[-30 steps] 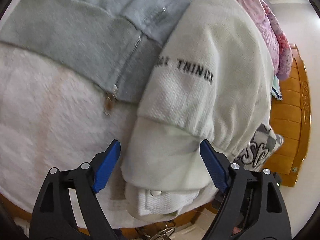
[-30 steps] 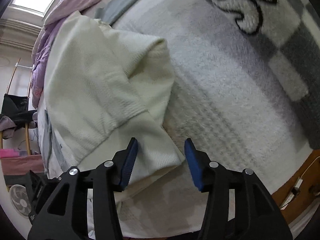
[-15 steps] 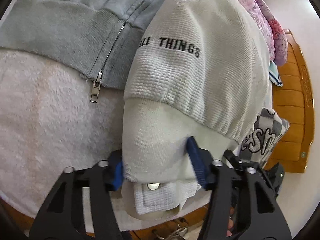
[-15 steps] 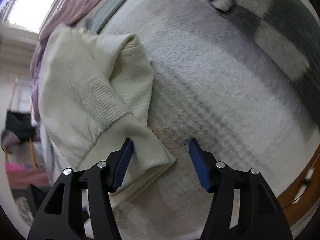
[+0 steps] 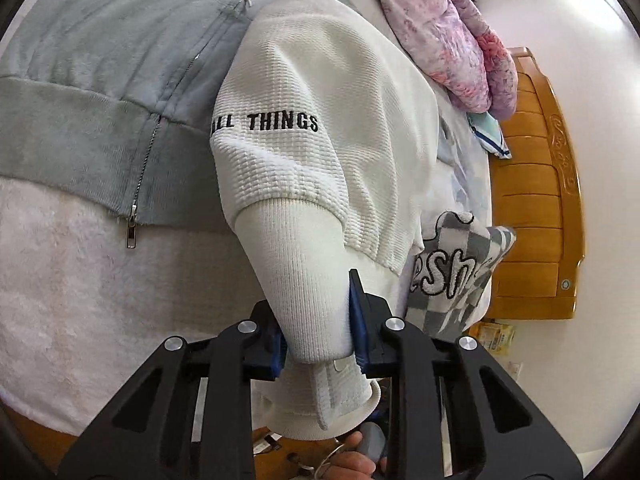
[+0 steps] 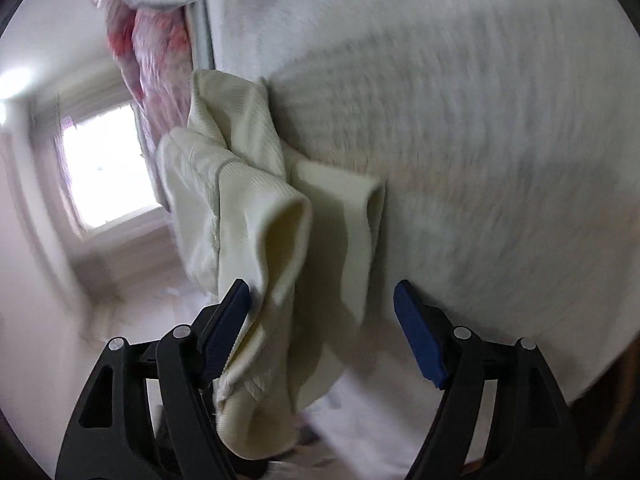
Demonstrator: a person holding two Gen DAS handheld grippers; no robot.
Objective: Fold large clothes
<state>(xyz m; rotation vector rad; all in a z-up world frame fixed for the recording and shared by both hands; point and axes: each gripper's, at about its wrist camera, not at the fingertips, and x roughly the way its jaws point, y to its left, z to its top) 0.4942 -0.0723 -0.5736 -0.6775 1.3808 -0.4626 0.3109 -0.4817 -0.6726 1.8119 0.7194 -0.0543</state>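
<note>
My left gripper (image 5: 318, 320) pinches the white sweatshirt (image 5: 320, 152) cuff. My right gripper (image 6: 322, 320) gapes wide, cream cuff (image 6: 280, 248) at its 11 o'clock, nothing held.

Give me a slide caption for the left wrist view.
Left hand-held gripper clamped on the ribbed cuff of a white waffle-knit sweatshirt, beside a grey zip hoodie.

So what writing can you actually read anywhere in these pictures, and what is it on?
"ALL THINGS": black stitched letters on the white jacket; the first letter sits at a fold.
"esh": part of a looping word on the checkered blanket, the rest hidden.
Yellow packet on the floor: print too small to read.
Right wrist view: no readable text.
</note>
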